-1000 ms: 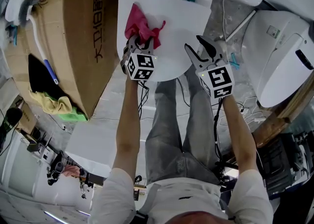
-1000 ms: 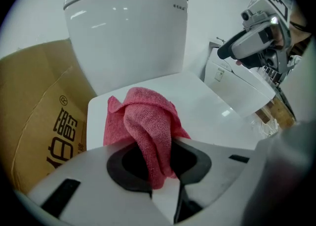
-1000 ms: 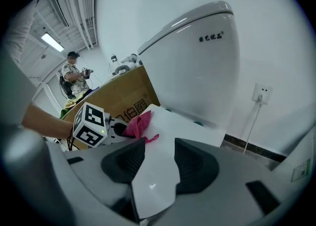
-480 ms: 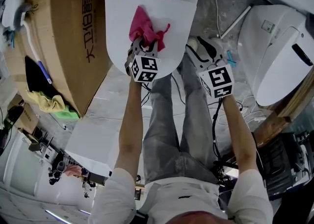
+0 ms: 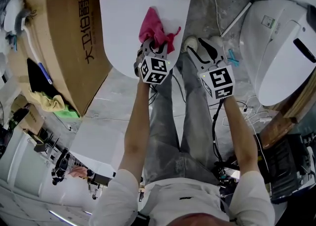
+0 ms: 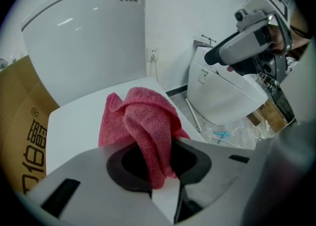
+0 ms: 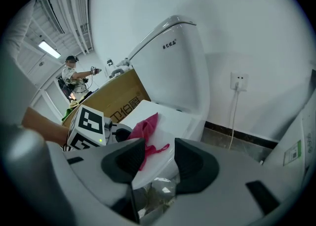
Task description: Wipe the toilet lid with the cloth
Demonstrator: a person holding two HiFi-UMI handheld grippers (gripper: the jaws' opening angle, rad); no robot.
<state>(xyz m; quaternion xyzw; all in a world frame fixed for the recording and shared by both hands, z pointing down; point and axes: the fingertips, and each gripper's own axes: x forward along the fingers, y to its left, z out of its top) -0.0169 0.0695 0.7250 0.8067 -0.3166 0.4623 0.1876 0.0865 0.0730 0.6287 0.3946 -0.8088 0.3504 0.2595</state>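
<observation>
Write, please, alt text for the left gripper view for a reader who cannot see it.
The left hand-held gripper is shut on a pink cloth that bunches up on a closed white toilet lid. The white cistern stands behind, a cardboard box at left and a second toilet at right.

A white short-sleeved shirt (image 5: 197,204) tops grey trousers (image 5: 170,141).

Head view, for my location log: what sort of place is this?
Probably a workshop or test space, not a home bathroom: the toilet stands beside a big cardboard box, and a second white toilet unit sits loose on the bare concrete floor.
</observation>
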